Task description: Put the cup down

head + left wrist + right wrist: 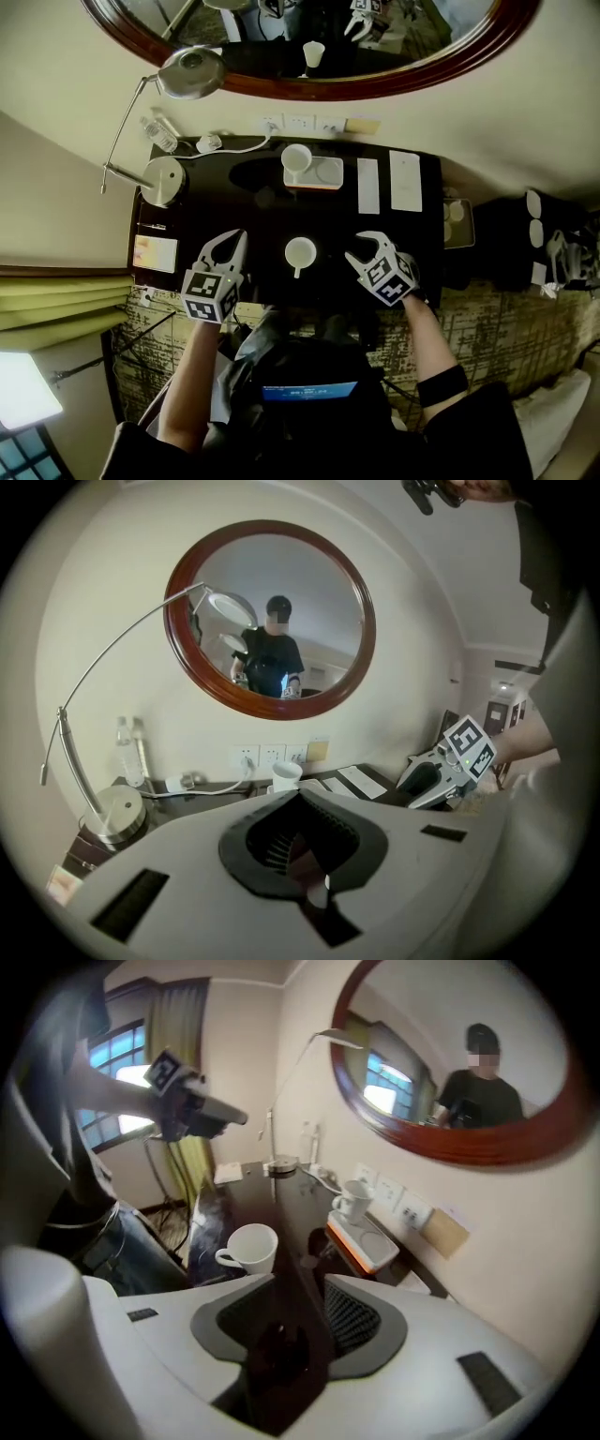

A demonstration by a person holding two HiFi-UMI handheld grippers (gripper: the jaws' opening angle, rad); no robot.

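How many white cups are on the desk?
2: a front cup stands on the desk, a back cup sits on the white tray by the wall. More may be hidden.

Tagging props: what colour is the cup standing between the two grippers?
White. The cup shows best in the head view.

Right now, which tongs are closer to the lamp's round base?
Left. The left tongs sit just beside the lamp base, toward the front of the table. The right tongs are across the table, past the white cup.
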